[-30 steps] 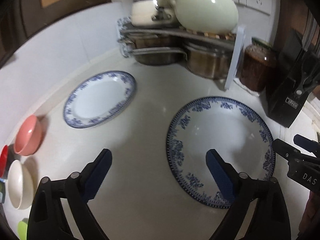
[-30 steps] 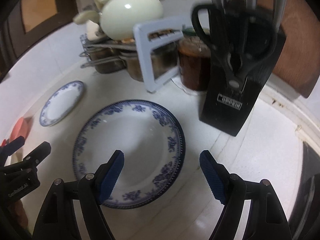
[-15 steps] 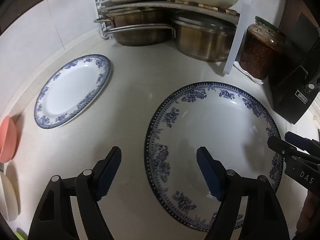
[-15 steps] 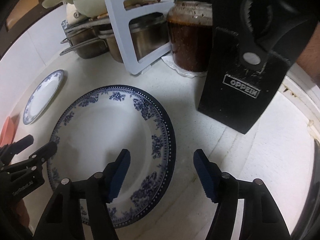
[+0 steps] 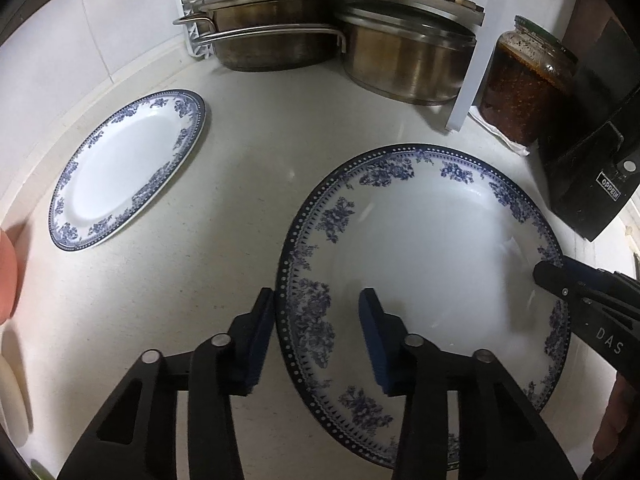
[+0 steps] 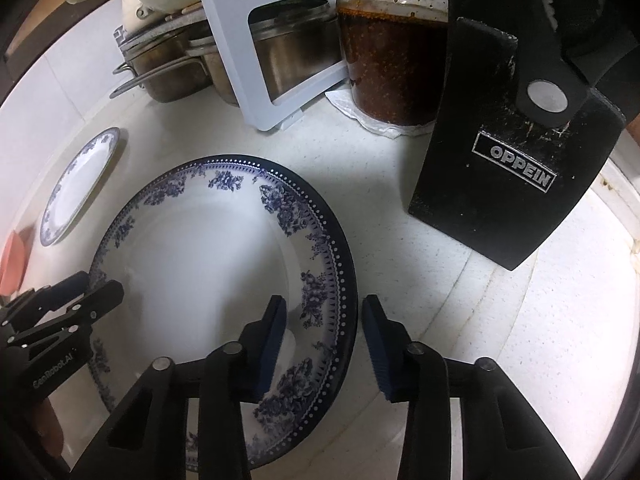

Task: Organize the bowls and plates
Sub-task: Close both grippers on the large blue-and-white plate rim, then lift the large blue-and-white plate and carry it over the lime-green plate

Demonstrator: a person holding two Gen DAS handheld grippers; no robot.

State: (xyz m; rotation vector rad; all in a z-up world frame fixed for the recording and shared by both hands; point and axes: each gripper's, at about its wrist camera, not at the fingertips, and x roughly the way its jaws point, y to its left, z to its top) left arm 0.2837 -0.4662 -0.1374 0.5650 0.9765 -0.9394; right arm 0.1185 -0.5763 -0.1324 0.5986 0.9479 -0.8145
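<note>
A large white plate with a blue floral rim point(image 5: 432, 248) point(image 6: 200, 256) lies flat on the white counter. My left gripper point(image 5: 316, 320) straddles its left rim, one blue pad outside the edge and one over the plate. Its jaws are closing and the pads are not pressing. My right gripper point(image 6: 324, 320) straddles the opposite rim the same way, jaws also closing with a gap left. Each gripper shows at the edge of the other's view: right gripper point(image 5: 560, 276), left gripper point(image 6: 92, 292). A smaller matching plate point(image 5: 128, 168) point(image 6: 80, 184) lies further left.
A pink bowl point(image 5: 6, 272) and a white bowl point(image 5: 12, 396) sit at the far left edge. Steel pots point(image 5: 404, 60) stand under a white rack point(image 6: 256, 48) at the back. A dark jar point(image 6: 392, 60) and a black knife block point(image 6: 504, 184) stand close to the plate's right.
Both grippers came down and forward onto the large plate. Their jaws narrowed from wide open until each now brackets a rim of it.
</note>
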